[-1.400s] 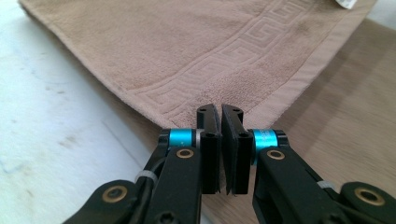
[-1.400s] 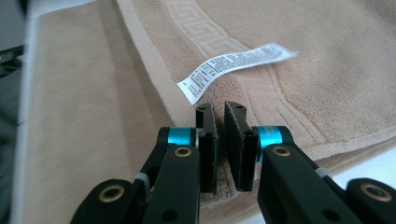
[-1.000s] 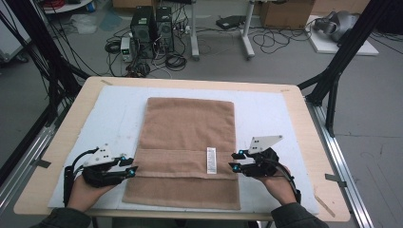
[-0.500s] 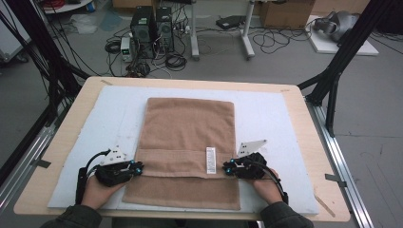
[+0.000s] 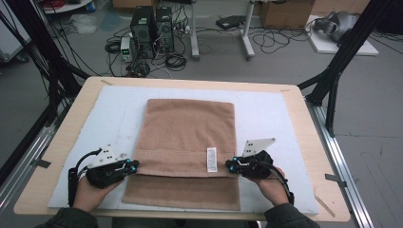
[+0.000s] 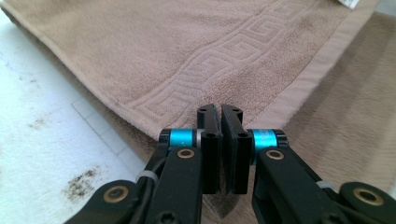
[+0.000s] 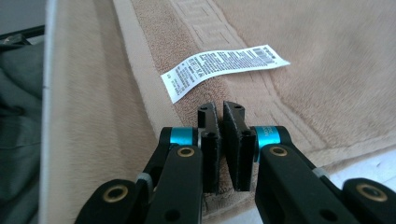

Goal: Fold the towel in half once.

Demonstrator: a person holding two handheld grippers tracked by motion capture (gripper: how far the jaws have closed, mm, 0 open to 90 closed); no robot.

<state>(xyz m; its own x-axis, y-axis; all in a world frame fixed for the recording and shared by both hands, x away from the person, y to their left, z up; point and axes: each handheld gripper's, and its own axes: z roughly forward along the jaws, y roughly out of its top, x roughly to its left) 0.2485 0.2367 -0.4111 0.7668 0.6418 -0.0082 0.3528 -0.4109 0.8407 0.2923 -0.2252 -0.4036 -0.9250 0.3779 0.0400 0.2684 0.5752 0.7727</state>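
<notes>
Clenched on cloth, the left gripper (image 5: 132,165) has its jaws pressed together on the left corner of the towel's (image 5: 190,133) folded-over upper layer; its jaws have just been closing, and in the left gripper view the pads (image 6: 211,135) pinch the hem where the patterned border ends. That brown towel lies flat in the middle of the white mat (image 5: 271,114) on the table (image 5: 71,114), its near part doubled so that a lower layer juts out toward the person. A white care label (image 5: 211,159) lies on the upper layer near its right edge. Farther right, the right gripper (image 5: 231,166) is likewise closed on the right corner of the same layer, its jaws having just been closing too; in the right gripper view its tips (image 7: 223,122) bite the edge just below the label (image 7: 224,65).

Judging by this, the step in hand is securing both corners for a fold. The next move likely calls for lifting both hands evenly, keeping the edge taut and level, then carrying it across the towel without letting either corner slip.
</notes>
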